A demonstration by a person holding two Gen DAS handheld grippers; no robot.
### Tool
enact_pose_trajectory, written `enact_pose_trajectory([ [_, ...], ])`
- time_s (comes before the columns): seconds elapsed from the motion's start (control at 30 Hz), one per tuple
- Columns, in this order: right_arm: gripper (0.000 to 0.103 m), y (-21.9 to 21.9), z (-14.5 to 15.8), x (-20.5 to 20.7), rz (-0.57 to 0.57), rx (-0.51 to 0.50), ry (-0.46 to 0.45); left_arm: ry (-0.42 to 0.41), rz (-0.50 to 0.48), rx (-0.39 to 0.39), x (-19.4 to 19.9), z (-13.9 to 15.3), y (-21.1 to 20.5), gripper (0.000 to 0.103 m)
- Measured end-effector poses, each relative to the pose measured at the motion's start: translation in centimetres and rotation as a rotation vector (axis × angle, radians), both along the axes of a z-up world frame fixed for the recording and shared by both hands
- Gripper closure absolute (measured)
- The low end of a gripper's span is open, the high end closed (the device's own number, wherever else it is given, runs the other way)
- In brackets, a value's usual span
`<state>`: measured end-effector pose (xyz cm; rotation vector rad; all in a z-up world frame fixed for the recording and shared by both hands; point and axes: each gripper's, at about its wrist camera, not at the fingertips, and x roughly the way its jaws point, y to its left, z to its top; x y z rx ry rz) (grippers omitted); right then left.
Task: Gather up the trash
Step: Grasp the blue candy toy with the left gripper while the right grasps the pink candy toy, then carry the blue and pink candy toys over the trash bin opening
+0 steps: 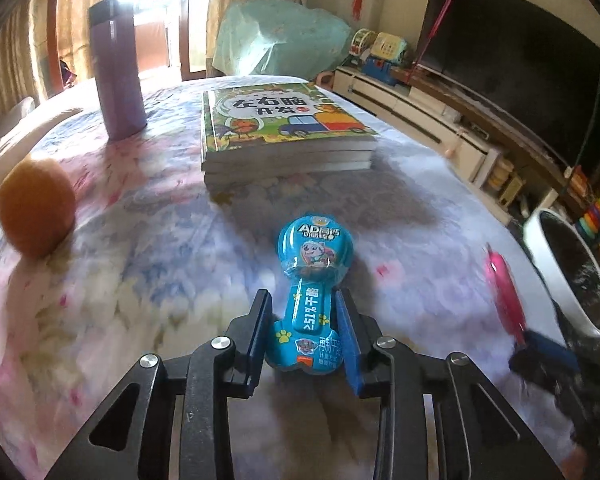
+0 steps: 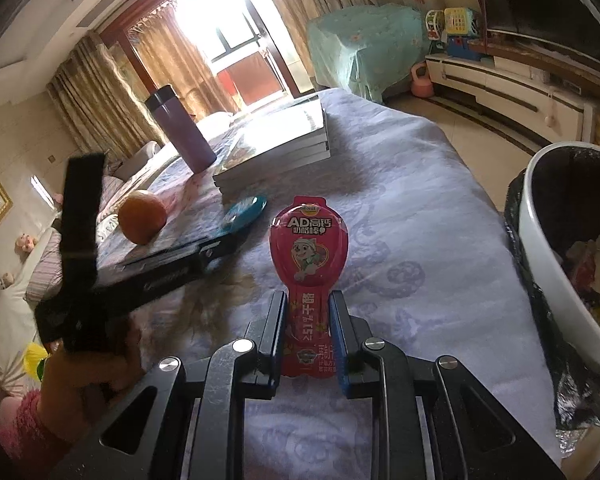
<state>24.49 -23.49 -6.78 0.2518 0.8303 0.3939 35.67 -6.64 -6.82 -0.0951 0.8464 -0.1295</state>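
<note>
My left gripper [image 1: 302, 300] is shut on the stem of a blue cheese-stick wrapper [image 1: 314, 256], held just above the floral tablecloth. My right gripper [image 2: 306, 300] is shut on the stem of a pink cheese-stick wrapper [image 2: 308, 248]. In the left wrist view the pink wrapper [image 1: 502, 290] and the right gripper show edge-on at the right. In the right wrist view the blue wrapper [image 2: 244, 210] and the left gripper show at the left. A white trash bin [image 2: 540, 280] with a black liner stands off the table's right side and holds trash; it also shows in the left wrist view [image 1: 572, 304].
An orange [image 1: 36, 208] [image 2: 142, 218] lies at the left of the table. A stack of books [image 1: 284, 132] [image 2: 276, 148] and a purple flask [image 1: 118, 68] [image 2: 182, 132] stand farther back. A TV and low cabinet [image 1: 440, 120] run along the right wall.
</note>
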Motion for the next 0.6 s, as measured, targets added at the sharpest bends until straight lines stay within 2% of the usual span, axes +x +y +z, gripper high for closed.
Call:
enact_pose_trajectory([
  [0.27,0.082,-0.7,1.1,-2.0,0.009,0.002,-0.011,-0.026,-0.037,-0.073,-5.9,1.5,0.7,0.079],
  [0.6,0.082,-2.0,1.5,-4.4,-0.002,0.011,-0.019,-0.032,-0.090,-0.098,-9.6,2.2,-0.4,0.080],
])
